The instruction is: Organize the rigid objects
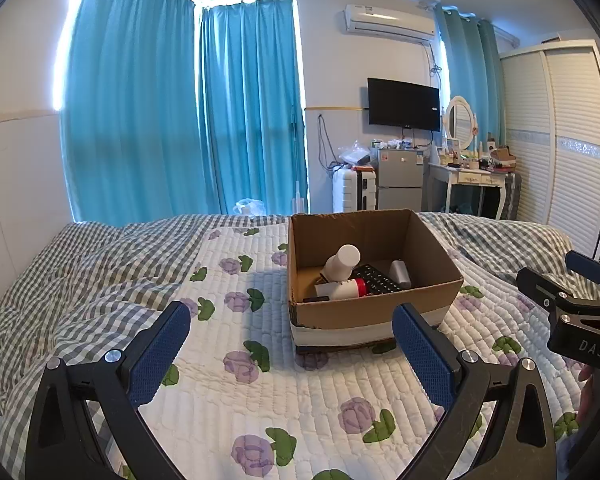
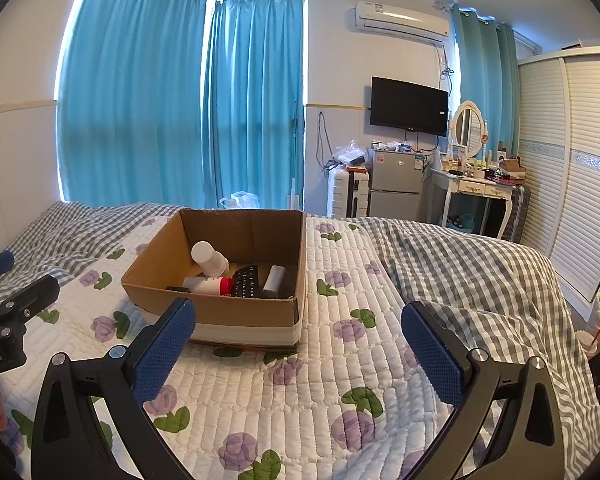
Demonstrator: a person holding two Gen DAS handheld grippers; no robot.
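Left gripper fingers spread wide, empty; right gripper likewise, above quilt.

An open cardboard box with a white band around its base is seen resting on the floral quilt, and all the items are gathered inside it. A white bottle is propped tilted toward the box's left rear, base upward, while a second white bottle with a red cap is laid on its side just in front of it. A black keypad remote is laid flat at the box's middle, and a small grey cylinder is leaned at its right side.
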